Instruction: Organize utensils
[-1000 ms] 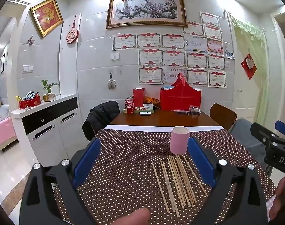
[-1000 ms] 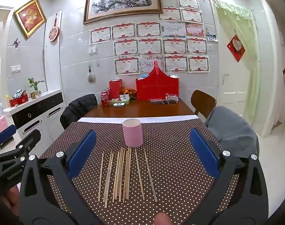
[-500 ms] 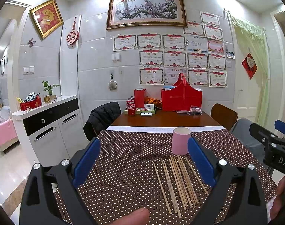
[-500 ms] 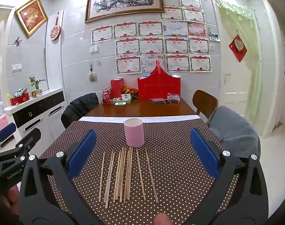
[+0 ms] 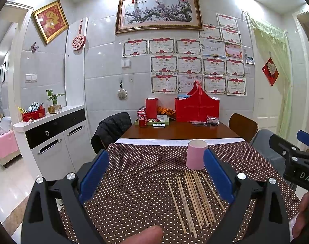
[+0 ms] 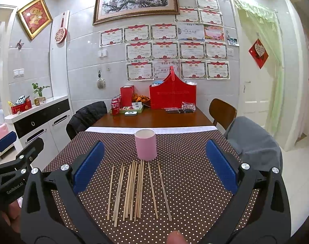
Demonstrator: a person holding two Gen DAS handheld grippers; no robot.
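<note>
Several wooden chopsticks (image 6: 134,189) lie side by side on the brown dotted tablecloth (image 6: 187,174), just in front of an upright pink cup (image 6: 145,144). They also show in the left wrist view (image 5: 195,195), with the cup (image 5: 196,154) behind them. My right gripper (image 6: 154,162) is wide open and empty, held above the chopsticks. My left gripper (image 5: 154,172) is wide open and empty, held left of the chopsticks. Each gripper shows at the edge of the other's view.
Beyond the cloth, the wooden table (image 6: 154,120) holds a red basket (image 6: 172,95), a red box, cola cans (image 6: 115,106) and a tray. Chairs stand on both sides: a black jacket (image 6: 87,116) on the left, a grey cloth (image 6: 254,142) on the right. A white cabinet (image 6: 38,120) is far left.
Both views have drifted slightly; the chopsticks and cup sit a little further right in the left wrist view. Both grippers stay open and empty.
</note>
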